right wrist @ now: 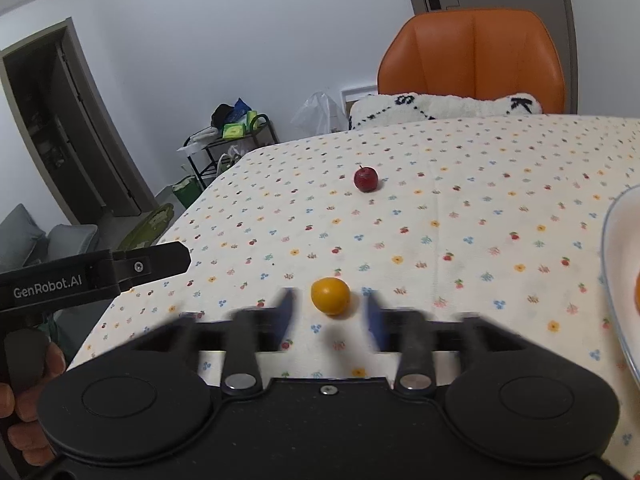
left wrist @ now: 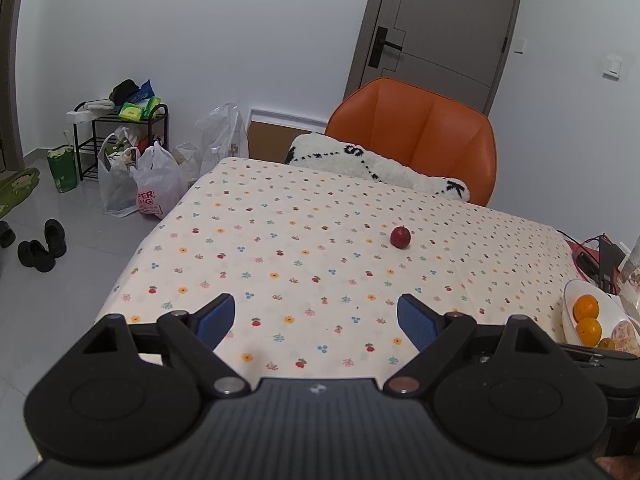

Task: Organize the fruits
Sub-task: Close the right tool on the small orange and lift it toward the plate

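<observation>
Left view, from left to right: shoes on the floor, plastic bags beside a black rack, then the tabletop under a flowered cloth. Left tool low over the near part of the cloth, blue pads wide apart, nothing between them. Red fruit alone on the cloth, well ahead of the tool and a little to its right. Behind the far edge, a white cushion on an orange chair. At the far right, a white bowl near the tabletop edge, with two oranges in it, plus some smaller fruit hard to identify.

Right view, from left to right: a hand gripping the handle of the left tool, seen from the side above the tabletop edge. Right tool blurred, jaws apart on both sides of a yellow fruit, close to it; contact cannot tell because of blur. Yellow fruit resting on the cloth. Red fruit farther back, well apart. Bowl rim at the right edge.
</observation>
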The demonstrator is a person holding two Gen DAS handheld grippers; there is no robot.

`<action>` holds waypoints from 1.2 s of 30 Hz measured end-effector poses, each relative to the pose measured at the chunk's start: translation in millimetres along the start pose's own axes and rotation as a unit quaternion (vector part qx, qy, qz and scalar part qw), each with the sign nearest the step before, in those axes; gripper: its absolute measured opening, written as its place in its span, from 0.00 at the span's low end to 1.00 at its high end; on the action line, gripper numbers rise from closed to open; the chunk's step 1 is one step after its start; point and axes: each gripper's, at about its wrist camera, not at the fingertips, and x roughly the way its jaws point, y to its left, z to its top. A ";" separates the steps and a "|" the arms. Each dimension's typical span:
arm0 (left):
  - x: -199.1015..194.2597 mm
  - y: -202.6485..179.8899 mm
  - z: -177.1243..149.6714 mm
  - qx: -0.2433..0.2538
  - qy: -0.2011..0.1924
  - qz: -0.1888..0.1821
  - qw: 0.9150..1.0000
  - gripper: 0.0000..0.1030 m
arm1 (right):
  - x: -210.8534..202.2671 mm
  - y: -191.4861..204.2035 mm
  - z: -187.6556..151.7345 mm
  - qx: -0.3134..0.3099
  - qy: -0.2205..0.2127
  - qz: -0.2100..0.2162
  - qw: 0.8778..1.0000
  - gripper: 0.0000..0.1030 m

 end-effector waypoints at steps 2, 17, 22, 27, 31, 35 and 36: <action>1.1 3.7 -0.6 -0.002 0.002 0.001 1.000 0.85 | 4.9 3.3 1.4 -0.005 0.003 -0.005 1.000 0.51; 12.3 -0.2 7.9 0.014 0.000 -0.001 1.000 0.85 | 20.8 2.7 11.6 -0.021 0.006 -0.026 0.999 0.22; 16.2 -17.6 15.8 0.032 -0.001 -0.008 0.999 0.85 | 7.3 -10.4 21.1 -0.014 -0.011 -0.032 0.999 0.22; 22.8 -36.2 25.4 0.047 -0.003 -0.016 0.999 0.85 | -3.7 -23.9 31.0 -0.008 -0.026 -0.036 0.999 0.22; 29.8 -51.0 33.9 0.059 -0.007 -0.021 0.998 0.85 | -8.3 -35.0 39.3 -0.004 -0.035 -0.040 0.999 0.22; 40.5 -62.8 40.1 0.062 -0.004 -0.024 0.998 0.85 | -11.2 -45.6 47.1 -0.004 -0.040 -0.046 0.998 0.22; 43.1 -65.5 41.6 0.063 -0.004 -0.024 0.998 0.85 | -11.9 -48.6 48.8 -0.004 -0.041 -0.047 0.998 0.22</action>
